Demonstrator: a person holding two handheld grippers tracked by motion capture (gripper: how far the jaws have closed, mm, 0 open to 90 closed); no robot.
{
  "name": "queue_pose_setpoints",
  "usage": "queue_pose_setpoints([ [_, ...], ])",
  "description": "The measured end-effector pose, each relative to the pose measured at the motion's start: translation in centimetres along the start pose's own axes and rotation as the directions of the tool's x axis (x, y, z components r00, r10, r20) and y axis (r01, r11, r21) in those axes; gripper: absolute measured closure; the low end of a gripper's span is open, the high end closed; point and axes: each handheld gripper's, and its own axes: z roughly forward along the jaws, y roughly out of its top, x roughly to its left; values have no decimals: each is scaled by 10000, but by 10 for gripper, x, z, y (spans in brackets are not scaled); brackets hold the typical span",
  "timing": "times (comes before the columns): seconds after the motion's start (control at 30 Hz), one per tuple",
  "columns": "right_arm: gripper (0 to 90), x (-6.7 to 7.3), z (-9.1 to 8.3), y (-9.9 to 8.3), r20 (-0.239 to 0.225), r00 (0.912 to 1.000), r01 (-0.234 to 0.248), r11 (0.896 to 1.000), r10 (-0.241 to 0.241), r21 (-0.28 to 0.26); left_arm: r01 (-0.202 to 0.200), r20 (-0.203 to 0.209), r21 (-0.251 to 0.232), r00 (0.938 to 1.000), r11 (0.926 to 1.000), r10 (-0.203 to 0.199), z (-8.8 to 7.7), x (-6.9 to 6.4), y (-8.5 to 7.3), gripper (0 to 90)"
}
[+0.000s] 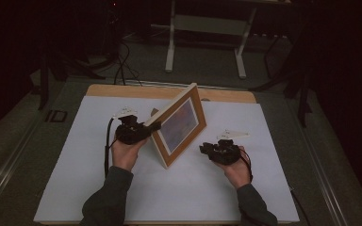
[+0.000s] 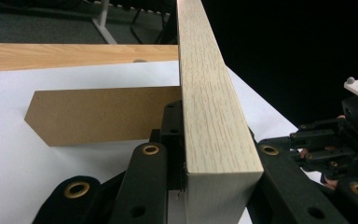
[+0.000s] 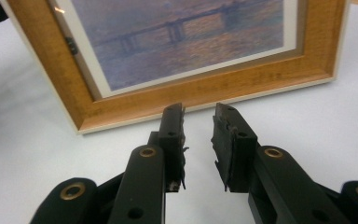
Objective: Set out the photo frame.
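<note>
A: Picture frame (image 1: 179,125) stands upright on the table (image 1: 75,179), roughly mid-surface, turned at an angle. Wood-grain moulding, orange-brown face, pale cream outer edge, rectangular. Print inside is a hazy purple bridge scene with a white mat.

B: Back side?

A: Brown fibreboard easel stand (image 2: 98,114), flat with clipped corners, sticking out behind and resting on the table.

B: Left gripper?

A: Left gripper (image 1: 143,129) has its fingers (image 2: 168,140) clamped across the frame's side edge, one finger each side of the pale wood.

B: Right?

A: Right gripper (image 1: 207,149) sits just in front of the frame's lower edge, low over the table. Fingers (image 3: 233,140) a little apart, nothing between them, not touching the frame.

B: Surface?

A: Smooth white sheet over the table, light wood strip (image 1: 169,92) along the far edge.
</note>
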Motion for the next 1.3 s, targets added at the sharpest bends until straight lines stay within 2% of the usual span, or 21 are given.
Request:
queue_pose_setpoints([
  [0.23, 716, -7, -1, 3, 208, 9997, -94, 9999, 95, -33, -162, 104, 75, 9998, 9998, 162, 0, 3, 2, 757],
  [0.67, 685, -22, 6, 9, 413, 9991, -54, 9992, 37, 397, -274, 453, 187, 9986, 9995, 265, 1, 10, 5, 757],
  [1.13, 658, -37, 9, 29, 837, 9964, 135, 9993, -162, 338, -325, 947, 354, 9951, 9988, 290, 2, 17, 8, 757],
  [1.3, 658, -45, 14, 36, 905, 9959, -53, 9993, 19, 379, -488, 1065, 476, 9934, 9977, 435, 2, 18, 10, 757],
])
